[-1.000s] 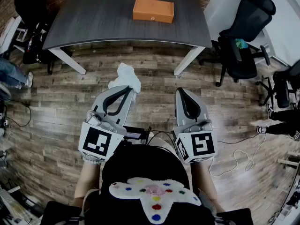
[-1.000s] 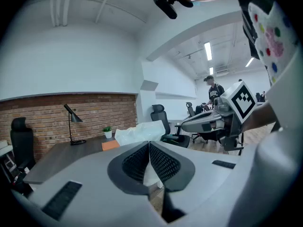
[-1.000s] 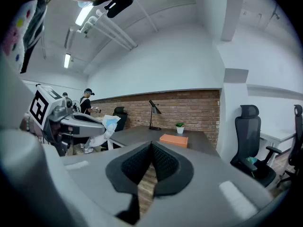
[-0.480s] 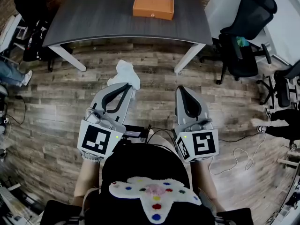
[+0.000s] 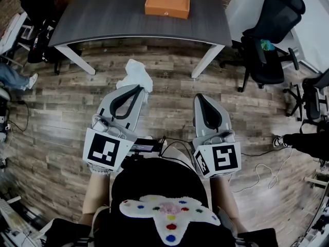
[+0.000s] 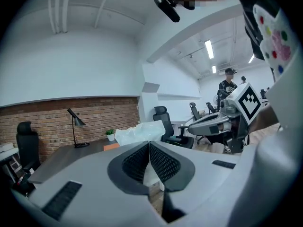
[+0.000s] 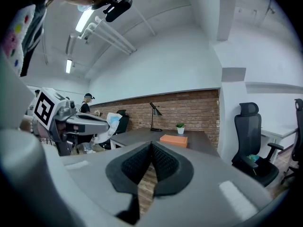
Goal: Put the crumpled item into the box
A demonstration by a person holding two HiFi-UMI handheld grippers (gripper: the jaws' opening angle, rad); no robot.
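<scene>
A white crumpled item (image 5: 135, 75) sticks out past the tip of my left gripper (image 5: 138, 88), which is shut on it above the wooden floor. In the left gripper view the crumpled item (image 6: 138, 133) bulges over the closed jaws. The orange box (image 5: 167, 5) lies shut on the dark table (image 5: 113, 19) ahead, well beyond both grippers. My right gripper (image 5: 201, 98) is held level beside the left, shut with nothing in it. The right gripper view shows the box (image 7: 173, 139) on the table and the left gripper (image 7: 105, 123) with the white item (image 7: 110, 123).
Black office chairs (image 5: 267, 40) stand to the right of the table, another (image 5: 36, 14) at its left. A cable (image 5: 262, 174) lies on the floor at right. A desk lamp (image 7: 154, 111) and small plant (image 7: 180, 127) stand at the table's far end.
Both grippers have moved forward toward the table with the crumpled item still held in the left. The table and box sit slightly higher in the head view.
</scene>
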